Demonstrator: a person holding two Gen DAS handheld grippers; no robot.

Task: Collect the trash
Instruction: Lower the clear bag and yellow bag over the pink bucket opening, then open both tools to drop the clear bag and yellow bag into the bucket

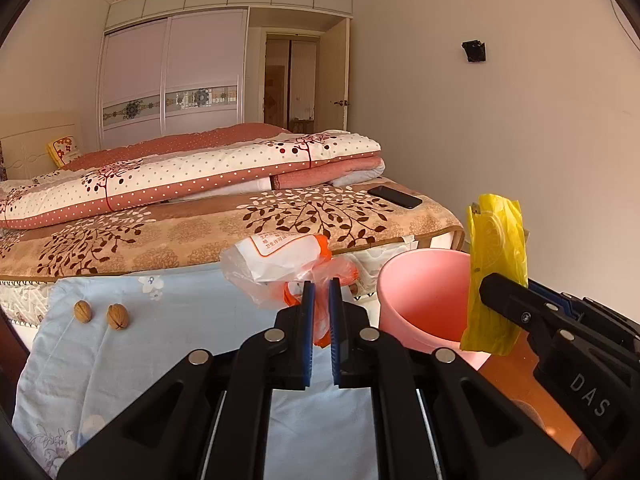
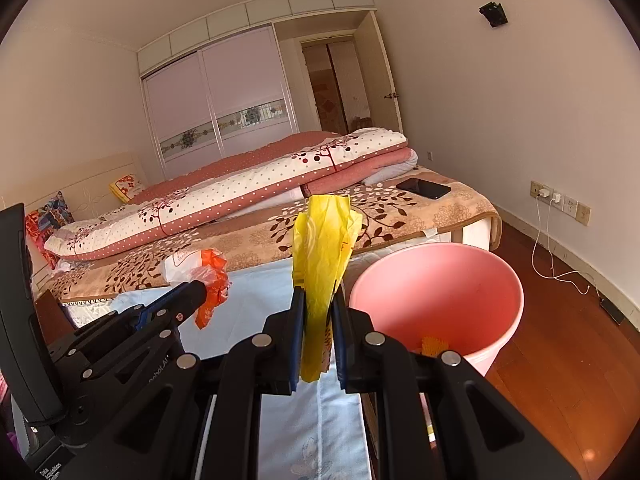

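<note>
My left gripper (image 1: 320,285) is shut on a crumpled white and orange plastic bag (image 1: 276,266) and holds it above the light blue cloth (image 1: 120,360), left of the pink bin (image 1: 424,300). My right gripper (image 2: 318,296) is shut on a yellow plastic wrapper (image 2: 322,248) that stands upright between the fingers, just left of the pink bin (image 2: 440,288). The yellow wrapper (image 1: 496,264) shows in the left wrist view beside the bin's right rim. The left gripper with the orange bag (image 2: 212,284) shows at the left of the right wrist view. Some orange scrap (image 2: 434,346) lies inside the bin.
Two walnuts (image 1: 100,314) lie on the blue cloth at the left. A black phone (image 1: 394,196) lies on the bed's brown blanket (image 1: 200,232). A folded quilt (image 1: 180,176) lies behind. A charger cable (image 2: 560,256) trails on the wooden floor at the right wall.
</note>
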